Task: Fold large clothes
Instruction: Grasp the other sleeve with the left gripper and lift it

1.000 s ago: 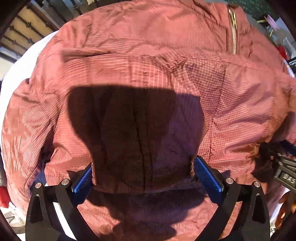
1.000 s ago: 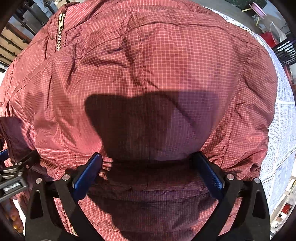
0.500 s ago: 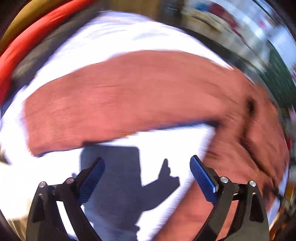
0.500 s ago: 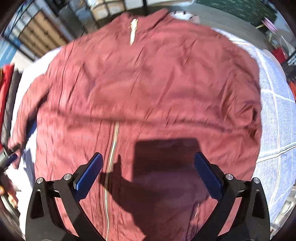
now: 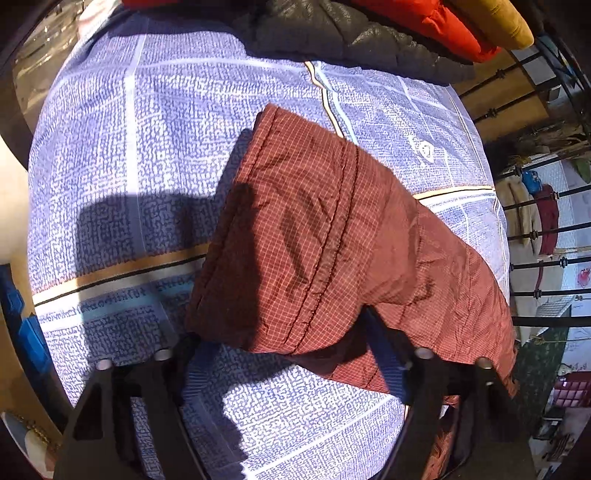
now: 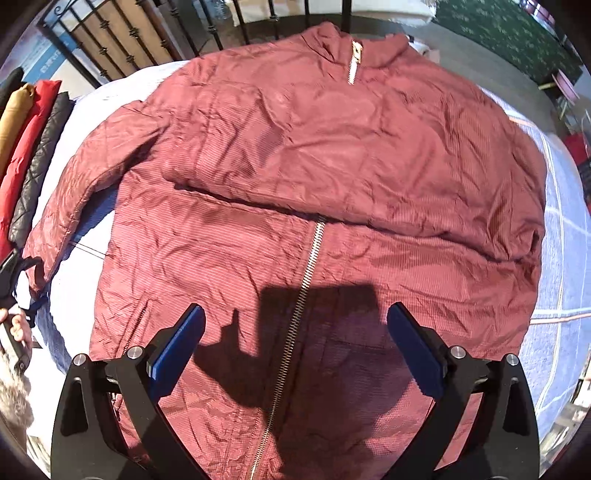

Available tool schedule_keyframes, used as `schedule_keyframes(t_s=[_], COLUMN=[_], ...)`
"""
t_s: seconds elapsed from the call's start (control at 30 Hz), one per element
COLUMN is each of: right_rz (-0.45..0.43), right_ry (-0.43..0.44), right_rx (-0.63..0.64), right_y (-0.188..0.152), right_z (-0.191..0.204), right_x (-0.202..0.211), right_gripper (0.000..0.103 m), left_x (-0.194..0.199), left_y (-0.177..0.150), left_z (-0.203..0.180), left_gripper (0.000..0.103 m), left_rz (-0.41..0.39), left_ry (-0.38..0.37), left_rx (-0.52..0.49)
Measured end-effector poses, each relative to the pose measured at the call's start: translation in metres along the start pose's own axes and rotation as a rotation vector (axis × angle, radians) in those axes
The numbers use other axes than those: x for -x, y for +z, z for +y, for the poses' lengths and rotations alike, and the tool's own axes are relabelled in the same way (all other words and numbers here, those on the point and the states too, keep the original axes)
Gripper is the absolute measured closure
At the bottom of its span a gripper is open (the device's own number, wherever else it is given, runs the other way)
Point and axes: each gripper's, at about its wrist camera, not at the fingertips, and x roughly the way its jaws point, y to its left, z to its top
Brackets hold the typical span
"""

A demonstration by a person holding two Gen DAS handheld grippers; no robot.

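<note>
A maroon checked jacket (image 6: pixel 314 177) lies front-up on the bed, its gold zipper (image 6: pixel 306 266) running down the middle. One sleeve is folded across the chest. The other sleeve (image 6: pixel 70 195) stretches out to the left. In the left wrist view that sleeve's cuff end (image 5: pixel 295 236) lies over and between the jaws of my left gripper (image 5: pixel 288 350), which stand wide apart. My right gripper (image 6: pixel 295 343) is open and empty, held above the jacket's lower front.
The bed has a blue-and-white patterned sheet (image 5: pixel 129 147). Folded black, red and tan jackets (image 5: pixel 369 29) lie at its edge; they also show in the right wrist view (image 6: pixel 26 140). A black iron railing (image 6: pixel 147 37) runs behind the bed.
Both grippers lifted off the jacket's body. The left swung out to the outstretched sleeve's cuff; the right pulled back, so the whole jacket shows.
</note>
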Motion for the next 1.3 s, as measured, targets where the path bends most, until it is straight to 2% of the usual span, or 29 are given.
schedule_keyframes(t_s=[0.03, 0.17, 0.23, 0.33, 0.37, 0.43, 0.53, 0.6, 0.7, 0.8, 0.87, 0.9, 0.97, 1.1, 1.17, 1.2, 1.23, 1.27, 1.3], right_rz=[-0.003, -0.002, -0.007, -0.008, -0.011, -0.021, -0.028, -0.032, -0.049, -0.058, -0.064, -0.067, -0.070, -0.089, -0.094, -0.096, -0.096, -0.096, -0.094], right_ry=[-0.002, -0.002, -0.003, 0.003, 0.005, 0.007, 0.010, 0.020, 0.026, 0.020, 0.018, 0.014, 0.003, -0.023, -0.031, -0.037, -0.042, -0.046, -0.047], right_rx=[0.004, 0.001, -0.006, -0.025, -0.031, -0.053, -0.088, -0.122, -0.161, -0.209, -0.245, -0.268, -0.301, -0.386, -0.417, -0.436, -0.450, -0.463, -0.484], right_y=[-0.001, -0.001, -0.002, -0.003, -0.001, -0.001, -0.003, -0.004, -0.006, -0.008, -0.010, -0.012, -0.014, -0.019, -0.021, -0.022, -0.023, -0.024, -0.026], right_z=[0.002, -0.009, -0.012, -0.018, -0.019, -0.026, -0.039, -0.051, -0.067, -0.086, -0.098, -0.106, -0.119, -0.154, -0.167, -0.177, -0.184, -0.190, -0.199], right_x=[0.002, 0.007, 0.008, 0.009, 0.007, 0.008, 0.011, 0.012, 0.015, 0.016, 0.016, 0.016, 0.017, 0.025, 0.028, 0.030, 0.031, 0.032, 0.032], right_gripper=[0.005, 0.005, 0.005, 0.005, 0.005, 0.007, 0.011, 0.011, 0.011, 0.011, 0.011, 0.011, 0.011, 0.011, 0.011, 0.011, 0.011, 0.011, 0.011], left_x=[0.001, -0.003, -0.007, 0.008, 0.023, 0.044, 0.086, 0.110, 0.141, 0.166, 0.172, 0.172, 0.163, 0.141, 0.129, 0.123, 0.117, 0.110, 0.105], left_y=[0.002, 0.015, 0.020, 0.029, 0.025, 0.034, 0.057, 0.065, 0.048, -0.017, -0.069, -0.105, -0.167, -0.290, -0.343, -0.370, -0.393, -0.416, -0.430], left_z=[-0.006, -0.005, -0.007, -0.014, -0.002, -0.013, -0.055, -0.101, -0.181, -0.259, -0.295, -0.314, -0.343, -0.375, -0.382, -0.383, -0.384, -0.383, -0.381], left_gripper=[0.057, 0.070, 0.082, 0.088, 0.088, 0.090, 0.091, 0.091, 0.092, 0.092, 0.092, 0.092, 0.092, 0.092, 0.091, 0.087, 0.072, 0.064, 0.047], left_rz=[-0.007, 0.012, 0.005, -0.047, -0.066, -0.113, -0.239, -0.319, -0.409, -0.434, -0.407, -0.361, -0.274, -0.128, -0.068, -0.037, 0.004, 0.051, 0.065], left_ry=[-0.007, -0.032, -0.045, -0.045, -0.047, -0.054, -0.067, -0.070, -0.091, -0.202, -0.285, -0.345, -0.417, -0.494, -0.494, -0.493, -0.492, -0.476, -0.461], left_rx=[-0.001, 0.010, -0.005, -0.049, -0.057, -0.076, -0.172, -0.281, -0.476, -0.714, -0.835, -0.894, -1.001, -1.211, -1.320, -1.384, -1.445, -1.511, -1.547])
